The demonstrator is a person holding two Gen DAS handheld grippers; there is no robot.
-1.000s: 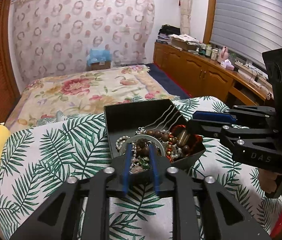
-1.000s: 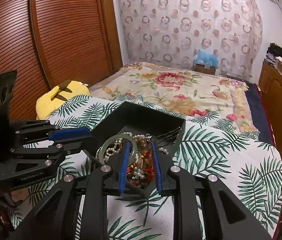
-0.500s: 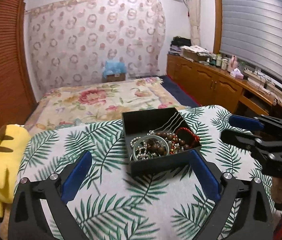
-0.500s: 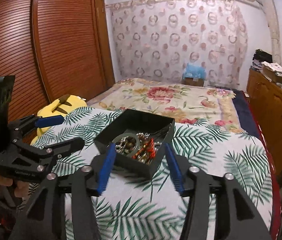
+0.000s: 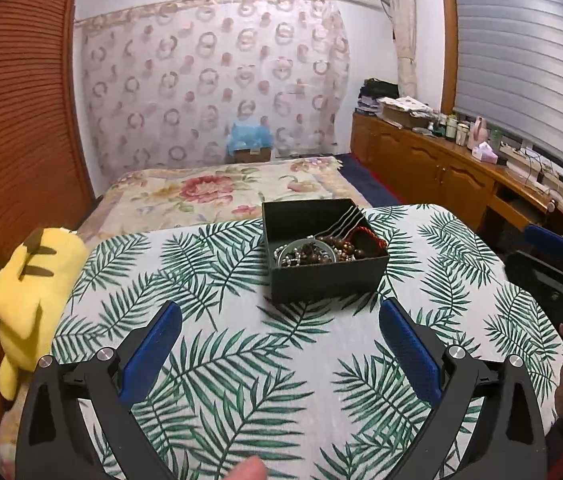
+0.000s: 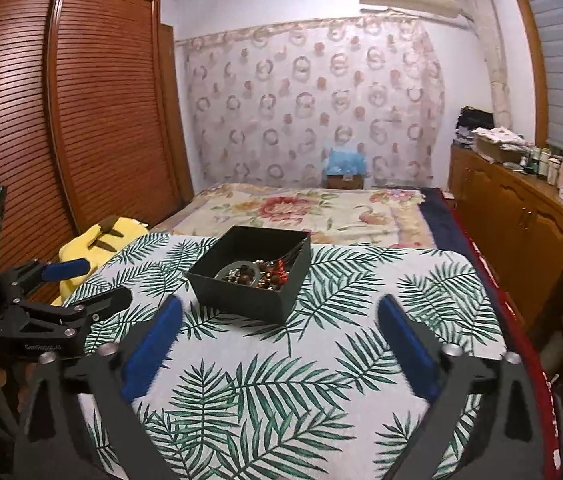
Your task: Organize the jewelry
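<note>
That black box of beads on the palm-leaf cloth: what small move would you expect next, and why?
Probably nothing more than lowering both tools. The jewelry already lies inside the black box, and the left gripper and right gripper are open, empty and short of it, so the sorting looks finished.

Only one marking found: pale lettering on the side of the left claw [image 6: 75, 286], seen from the right wrist view, low on its black body. Too small and blurred to read with certainty. Bottles on the sideboard, far right of the claw, carry labels too small to make out. Nothing else legible.
</note>
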